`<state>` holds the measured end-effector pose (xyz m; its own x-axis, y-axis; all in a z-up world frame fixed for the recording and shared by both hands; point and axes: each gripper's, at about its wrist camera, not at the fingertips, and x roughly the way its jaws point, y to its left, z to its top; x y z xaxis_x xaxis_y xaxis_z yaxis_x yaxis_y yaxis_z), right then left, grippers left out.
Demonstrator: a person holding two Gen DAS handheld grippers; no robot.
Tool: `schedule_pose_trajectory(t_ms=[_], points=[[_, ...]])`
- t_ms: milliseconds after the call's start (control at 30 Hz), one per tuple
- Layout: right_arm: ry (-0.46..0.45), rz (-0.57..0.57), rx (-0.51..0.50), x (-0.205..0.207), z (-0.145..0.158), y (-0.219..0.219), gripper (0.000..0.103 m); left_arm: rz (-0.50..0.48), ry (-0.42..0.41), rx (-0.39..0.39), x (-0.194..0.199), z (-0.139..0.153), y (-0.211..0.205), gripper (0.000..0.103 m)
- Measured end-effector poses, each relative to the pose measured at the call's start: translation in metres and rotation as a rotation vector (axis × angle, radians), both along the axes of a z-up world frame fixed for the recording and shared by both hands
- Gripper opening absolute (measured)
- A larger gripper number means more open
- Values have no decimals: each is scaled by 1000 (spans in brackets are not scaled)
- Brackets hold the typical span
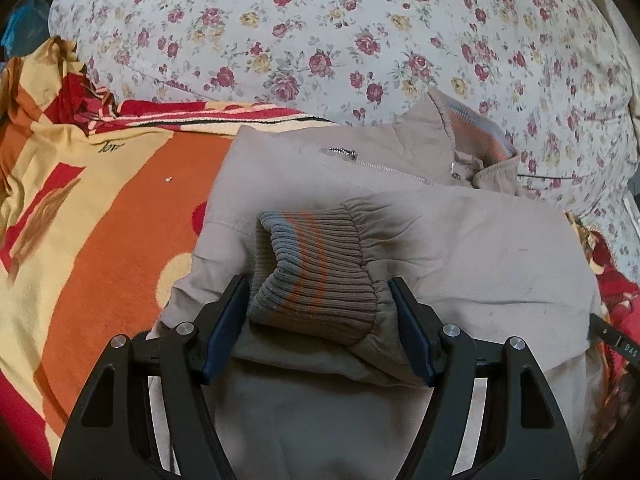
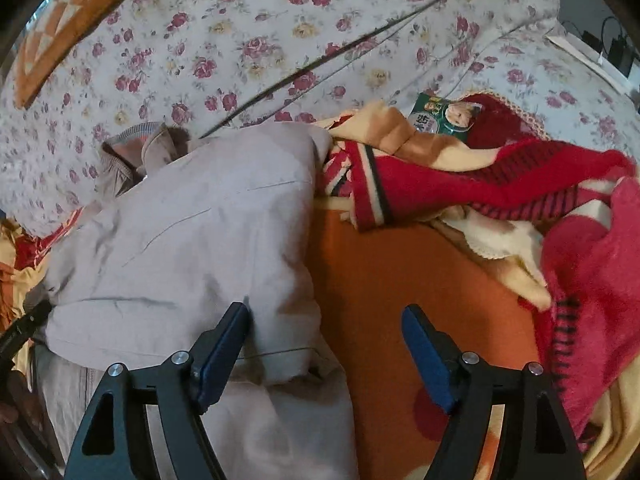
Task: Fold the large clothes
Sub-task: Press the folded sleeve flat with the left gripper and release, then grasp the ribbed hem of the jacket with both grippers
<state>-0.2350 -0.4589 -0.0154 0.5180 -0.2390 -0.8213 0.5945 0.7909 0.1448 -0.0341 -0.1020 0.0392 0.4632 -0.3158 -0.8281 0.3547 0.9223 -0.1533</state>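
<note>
The beige jacket (image 1: 460, 248) lay partly folded on the orange, red and cream blanket (image 1: 120, 208) that covered the bed, its collar (image 1: 480, 136) towards the far edge, against the floral quilt (image 1: 320, 32). One sleeve was laid across the body of the garment, and its ribbed cuff (image 1: 316, 268), grey-brown with orange stripes, rested on top near the front edge. A zip (image 1: 372, 164) ran across the upper panel.

The left gripper (image 1: 320, 312) stood over the cuff with its jaws apart. The cuff sat between the blue pads (image 1: 228, 328), which flanked it closely on both sides. Whether they pressed on the knit could not be told.

The right gripper (image 2: 326, 340) stood at the jacket's right-hand edge with its jaws wide apart. The left pad (image 2: 224, 352) lay over the beige cloth. The right pad (image 2: 428, 356) was over bare orange blanket. The folded edge of the jacket (image 2: 180, 240) reached partway into the gap, and nothing was clamped.

A red and cream blanket (image 2: 540, 184) was bunched towards the right edge of the bed, with a green printed packet (image 2: 444, 116) lying on it beside the quilt.
</note>
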Motion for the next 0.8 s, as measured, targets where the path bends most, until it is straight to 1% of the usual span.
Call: schedule_pose_trajectory(t_ms=[133, 333, 400, 500, 567, 667, 733, 800], points=[[-1, 3, -16, -4, 6, 4, 76, -4, -11, 5, -1, 1, 1, 71], [-52, 27, -1, -22, 23, 20, 76, -20, -69, 26, -15, 13, 4, 71], [-56, 42, 20, -27, 25, 26, 76, -31, -90, 32, -22, 19, 6, 71], [-77, 67, 85, -39, 28, 38, 76, -43, -109, 34, -33, 27, 13, 71], [-97, 63, 116, -51, 28, 45, 76, -50, -101, 29, -41, 29, 21, 71], [-104, 71, 141, -70, 27, 51, 77, -56, -49, 1, -51, 31, 38, 71], [-101, 79, 133, -84, 26, 55, 79, -60, -2, -33, -58, 33, 53, 71], [-91, 88, 110, -97, 22, 59, 80, -53, 17, -51, -64, 37, 65, 71]])
